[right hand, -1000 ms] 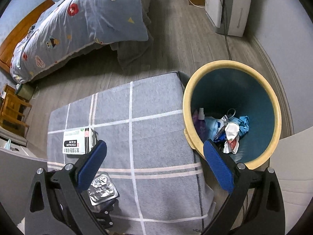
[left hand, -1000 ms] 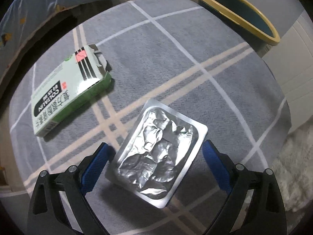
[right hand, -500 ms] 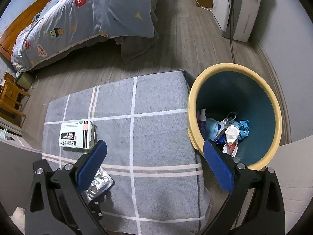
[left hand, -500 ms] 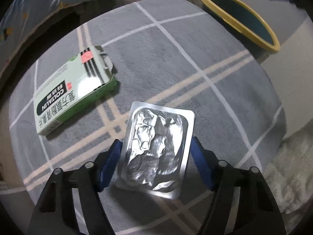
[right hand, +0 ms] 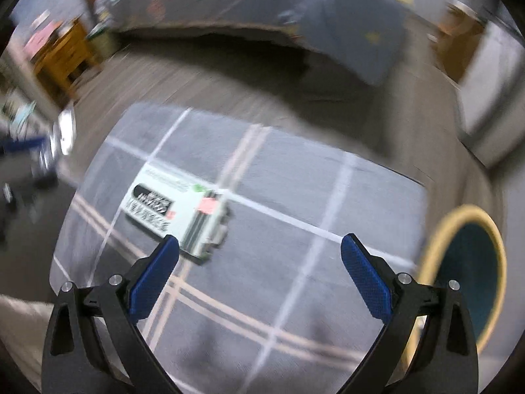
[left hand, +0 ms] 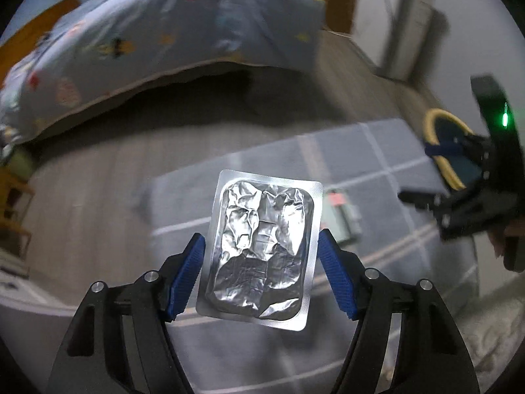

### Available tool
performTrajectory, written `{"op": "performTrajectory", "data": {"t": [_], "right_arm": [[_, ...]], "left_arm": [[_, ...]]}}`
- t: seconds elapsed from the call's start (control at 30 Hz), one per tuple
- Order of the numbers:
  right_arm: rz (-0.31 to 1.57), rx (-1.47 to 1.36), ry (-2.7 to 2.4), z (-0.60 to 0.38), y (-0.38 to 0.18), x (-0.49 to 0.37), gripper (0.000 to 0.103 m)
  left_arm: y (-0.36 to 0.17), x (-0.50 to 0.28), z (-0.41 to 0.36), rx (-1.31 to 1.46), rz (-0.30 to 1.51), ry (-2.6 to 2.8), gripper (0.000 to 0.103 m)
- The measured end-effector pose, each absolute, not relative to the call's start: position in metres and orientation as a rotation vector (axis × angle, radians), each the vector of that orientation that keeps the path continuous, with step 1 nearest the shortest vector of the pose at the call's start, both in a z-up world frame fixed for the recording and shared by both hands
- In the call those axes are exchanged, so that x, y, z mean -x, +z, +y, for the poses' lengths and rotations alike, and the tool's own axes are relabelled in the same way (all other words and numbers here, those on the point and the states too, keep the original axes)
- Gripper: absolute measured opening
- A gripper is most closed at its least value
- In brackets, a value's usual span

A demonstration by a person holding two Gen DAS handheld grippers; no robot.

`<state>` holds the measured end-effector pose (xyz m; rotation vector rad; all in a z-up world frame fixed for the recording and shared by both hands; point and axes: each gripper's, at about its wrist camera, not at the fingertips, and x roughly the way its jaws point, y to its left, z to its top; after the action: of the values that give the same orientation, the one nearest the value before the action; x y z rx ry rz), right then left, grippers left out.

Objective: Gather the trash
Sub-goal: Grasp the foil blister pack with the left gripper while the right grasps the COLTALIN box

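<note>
left gripper [left hand: 261, 246]: angled steeply down, lifted clear above the rug; blue ribbed pads clamped on both long edges of the blister pack, so it holds the pack
blister pack [left hand: 261, 246]: flat silver foil rectangle, rounded corners, centre crumpled and torn open; stands between the left pads, top edge reaching past the fingertips, raised off the rug
left fingers [left hand: 188, 274]: black plastic frames with bolts, blue textured pads at the tips
right gripper [right hand: 260, 252]: also tilted steeply down, jaws spread wide, nothing between the pads; seen from the left wrist it sits far right, black body with a green light, part of a hand behind it
right fingers [right hand: 364, 274]: same black frame, blue cross-hatched pads
medicine box [right hand: 177, 215]: white and green cardboard carton, black label band, pink sticker, end flap open; lies flat on the rug just ahead of the right gripper's left pad, not touching; in the left view it is beyond the pack, to its right
rug [right hand: 295, 180]: grey woven, cream and white crossing stripes, below both grippers
trash bin [right hand: 466, 262]: round, yellow rim, dark teal inside; right of the right gripper, off the rug edge
bed [left hand: 164, 26]: blue patterned quilt, far ahead, blurred
floor [left hand: 98, 164]: grey wood planks, blurred
</note>
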<state>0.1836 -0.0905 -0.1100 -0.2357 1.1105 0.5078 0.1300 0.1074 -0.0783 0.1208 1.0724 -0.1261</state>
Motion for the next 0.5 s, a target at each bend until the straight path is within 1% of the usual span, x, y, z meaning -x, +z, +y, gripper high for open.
{"op": "performTrajectory", "data": {"t": [0.13,0.3,0.5], "right_arm": [[1.102,0.371,0.658,-0.042,-0.133,-0.18,0.097],[1.087,0.496,0.81,-0.001,-0.156,-0.174,0.097],[1.053,0.649,0.863,0.027,-0.178,-0.172,0.097]], "left_arm": [[-0.085,-0.135,0.138,0.002,1.085,-0.083,0.071],[-0.1,-0.149,0.155,0.107,1.104,-0.081,0.071],[-0.112,-0.161,0.159,0.075,1.129,-0.082,0.071]]}}
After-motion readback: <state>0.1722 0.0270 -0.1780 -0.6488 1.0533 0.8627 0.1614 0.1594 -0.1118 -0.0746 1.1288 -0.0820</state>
